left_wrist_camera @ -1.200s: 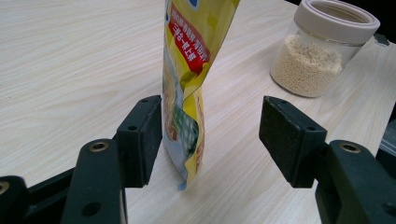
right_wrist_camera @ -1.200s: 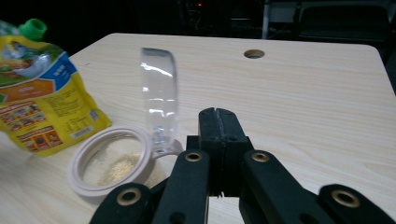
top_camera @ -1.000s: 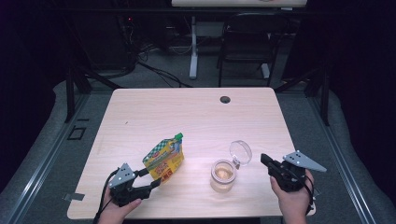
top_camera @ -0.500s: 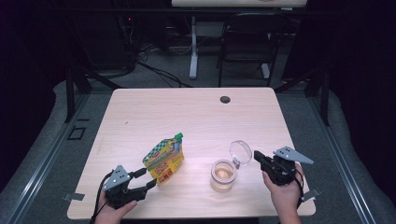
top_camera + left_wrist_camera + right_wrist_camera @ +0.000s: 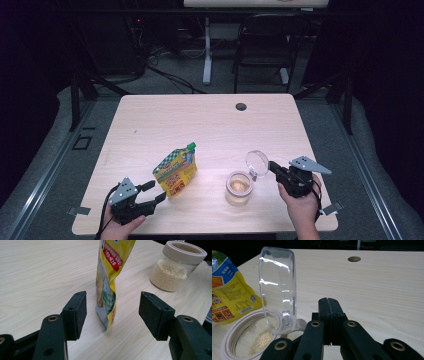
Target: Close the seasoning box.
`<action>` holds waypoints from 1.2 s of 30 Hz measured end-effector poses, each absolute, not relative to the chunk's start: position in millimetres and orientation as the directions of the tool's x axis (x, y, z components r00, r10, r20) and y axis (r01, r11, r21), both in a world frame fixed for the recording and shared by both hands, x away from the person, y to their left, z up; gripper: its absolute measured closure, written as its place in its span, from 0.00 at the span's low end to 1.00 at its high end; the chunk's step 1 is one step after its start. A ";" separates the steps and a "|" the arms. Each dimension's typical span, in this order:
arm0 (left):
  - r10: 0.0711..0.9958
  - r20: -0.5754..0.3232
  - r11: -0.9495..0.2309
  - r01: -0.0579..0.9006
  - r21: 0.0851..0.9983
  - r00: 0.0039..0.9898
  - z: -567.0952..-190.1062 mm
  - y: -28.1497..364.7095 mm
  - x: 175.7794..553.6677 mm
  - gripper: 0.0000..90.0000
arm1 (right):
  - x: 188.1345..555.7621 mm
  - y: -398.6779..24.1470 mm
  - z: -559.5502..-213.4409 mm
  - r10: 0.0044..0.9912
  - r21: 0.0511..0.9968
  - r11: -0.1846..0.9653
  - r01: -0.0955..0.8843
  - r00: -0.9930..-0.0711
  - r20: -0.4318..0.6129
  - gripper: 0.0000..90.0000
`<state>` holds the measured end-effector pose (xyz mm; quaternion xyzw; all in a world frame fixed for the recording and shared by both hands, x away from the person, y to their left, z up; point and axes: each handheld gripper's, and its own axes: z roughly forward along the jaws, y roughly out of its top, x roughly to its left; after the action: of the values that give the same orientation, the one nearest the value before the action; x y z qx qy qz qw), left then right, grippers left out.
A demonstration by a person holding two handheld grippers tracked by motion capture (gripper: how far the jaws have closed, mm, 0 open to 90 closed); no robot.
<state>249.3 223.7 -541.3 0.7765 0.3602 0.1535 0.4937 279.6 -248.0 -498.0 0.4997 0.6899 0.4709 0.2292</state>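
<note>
The left gripper (image 5: 112, 312) has its jaws wide apart on either side of the bag (image 5: 110, 282), not touching it, and it has slid back toward the near left corner of the desk (image 5: 200, 115). The right gripper (image 5: 328, 305) is closed on nothing and has come in beside the jar (image 5: 239, 186) near the front edge, by its raised clear lid (image 5: 278, 287), so I think pouring comes next. The desk is pale wood in a dark room with a chair (image 5: 265, 50) behind
</note>
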 end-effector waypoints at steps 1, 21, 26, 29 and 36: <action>0.711 -0.117 -0.258 0.412 0.874 0.694 -540.7 224.1 248.8 0.44 | 279.7 -248.0 -497.9 0.905 0.879 0.055 0.473 -0.395 0.156 1.00; 0.715 -0.114 -0.250 0.405 0.880 0.689 -541.1 225.6 248.4 0.44 | 278.7 -238.2 -496.0 0.893 0.884 0.074 0.462 -0.425 0.148 1.00; 0.716 -0.113 -0.251 0.406 0.879 0.689 -541.0 225.9 248.4 0.44 | 276.3 -235.0 -494.1 0.888 0.885 0.082 0.458 -0.436 0.144 1.00; 0.719 -0.114 -0.253 0.410 0.877 0.686 -540.5 226.3 248.4 0.44 | 275.3 -232.1 -494.3 0.882 0.886 0.088 0.455 -0.448 0.143 1.00; 0.718 -0.109 -0.256 0.407 0.877 0.687 -540.1 226.5 248.4 0.44 | 272.6 -225.4 -495.0 0.870 0.885 0.105 0.454 -0.472 0.139 1.00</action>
<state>248.4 226.5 -540.1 0.7765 0.3623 0.1587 0.4905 272.6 -225.4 -495.0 0.4657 0.7110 0.4803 0.2169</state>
